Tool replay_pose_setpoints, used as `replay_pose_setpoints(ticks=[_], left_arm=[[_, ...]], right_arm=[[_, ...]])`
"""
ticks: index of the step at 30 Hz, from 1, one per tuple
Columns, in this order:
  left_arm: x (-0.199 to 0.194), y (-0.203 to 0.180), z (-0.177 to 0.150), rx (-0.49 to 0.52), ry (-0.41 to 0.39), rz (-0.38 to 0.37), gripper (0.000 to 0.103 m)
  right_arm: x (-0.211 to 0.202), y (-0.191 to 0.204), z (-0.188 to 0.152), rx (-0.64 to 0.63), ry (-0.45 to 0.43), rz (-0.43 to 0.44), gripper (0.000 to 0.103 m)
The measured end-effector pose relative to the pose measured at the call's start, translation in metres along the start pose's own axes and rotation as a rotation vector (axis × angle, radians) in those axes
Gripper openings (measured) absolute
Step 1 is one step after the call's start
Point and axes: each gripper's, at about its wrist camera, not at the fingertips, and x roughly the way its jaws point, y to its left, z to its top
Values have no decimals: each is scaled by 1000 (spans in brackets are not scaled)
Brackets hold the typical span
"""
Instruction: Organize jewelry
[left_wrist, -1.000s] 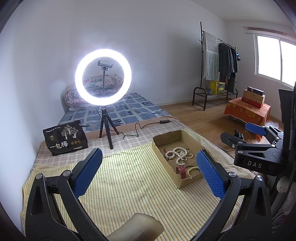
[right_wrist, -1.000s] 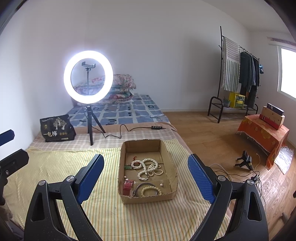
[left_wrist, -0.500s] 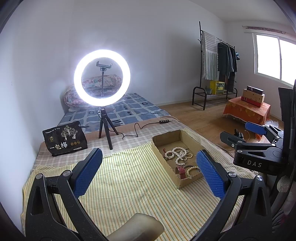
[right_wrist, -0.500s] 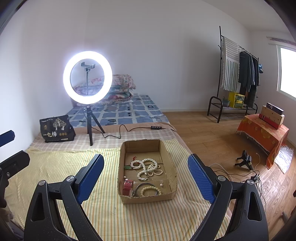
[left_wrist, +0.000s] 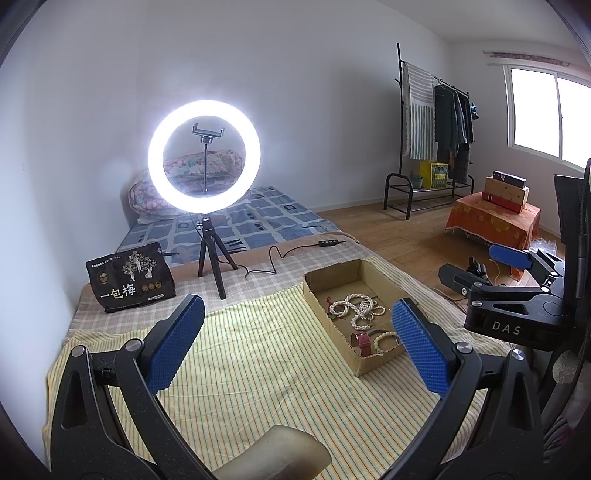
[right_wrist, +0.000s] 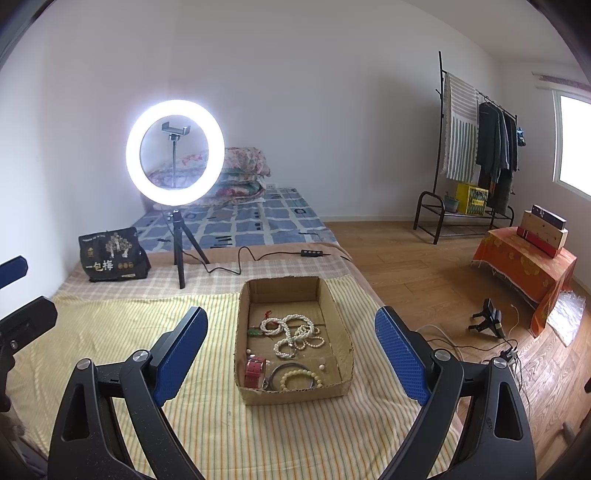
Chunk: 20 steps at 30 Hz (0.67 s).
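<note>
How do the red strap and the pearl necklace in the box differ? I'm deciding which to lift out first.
The red strap is a short, broad, solid band near the box's front left corner; the pearl necklace is a long, thin string of pale beads, looped and tangled mid-box. The strap sits compact; the necklace sprawls over a wider patch. Both lie loose on the cardboard box floor, untouched by either open gripper.

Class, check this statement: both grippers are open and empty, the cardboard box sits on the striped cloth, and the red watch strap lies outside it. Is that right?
One error. The right wrist view shows the red watch strap lying inside the cardboard box, at its near left corner. The rest holds: left gripper and right gripper are open and empty, box on the striped cloth.
</note>
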Motion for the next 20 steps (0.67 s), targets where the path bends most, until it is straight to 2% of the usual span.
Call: replay_pose_setpoints(ticks=[20], left_arm=[[-3,0,3,25,-16,2,103]], right_arm=[[-1,1,-1,-4,4,3,92]])
